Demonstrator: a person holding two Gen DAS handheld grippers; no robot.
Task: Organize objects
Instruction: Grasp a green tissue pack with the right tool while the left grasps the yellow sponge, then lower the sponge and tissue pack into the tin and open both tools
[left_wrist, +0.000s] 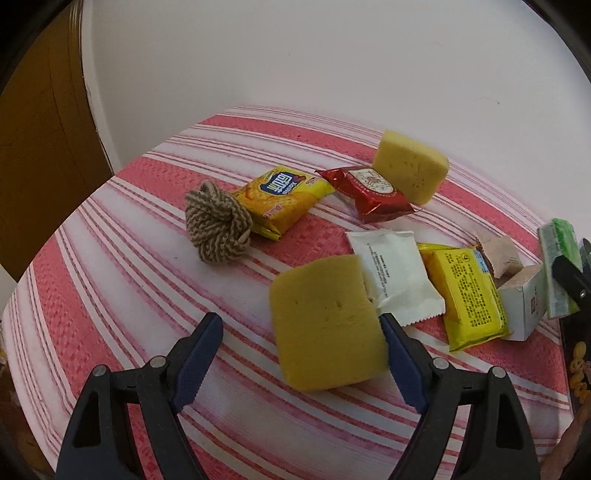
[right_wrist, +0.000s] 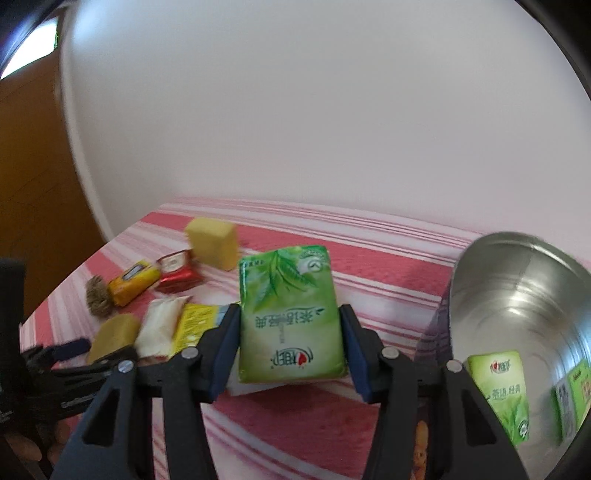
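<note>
Left wrist view: left gripper (left_wrist: 299, 332) with jaws wide apart over a counter (left_wrist: 110, 280) covered in red-and-white striped cloth; near yellow sponge (left_wrist: 327, 325) sits between the blue pads, right pad at or touching its edge, left pad clearly off it, so nothing is clamped. White sachet (left_wrist: 397, 275) lies just behind the sponge, partly tucked under it; yellow packet (left_wrist: 469, 299) beside that, then a small white carton (left_wrist: 524, 306) with flap open and a crumpled brown wrapper (left_wrist: 498, 254) at its top. Farther back: jute rope knot (left_wrist: 218, 227) touching a yellow snack pack (left_wrist: 284, 199), a red packet (left_wrist: 371, 192), and a second yellow sponge (left_wrist: 410, 166) leaning on the red packet. Far right edge, a green tissue pack (left_wrist: 557, 269) in the other gripper's black finger. Right wrist view, blurry: right gripper (right_wrist: 290, 347) clamped on the green tissue pack (right_wrist: 291, 314), both pads pressing its sides, pack raised off the cloth, print upside down. Steel bowl (right_wrist: 517, 280) at right, close by, with another green tissue pack (right_wrist: 498, 395) inside and probably one more pack (right_wrist: 572, 398) against the wall, hard to read. Left side of this view shows the same sponges, packets and rope knot (right_wrist: 98, 295), plus the left gripper (right_wrist: 70, 350) near the sponge.
</note>
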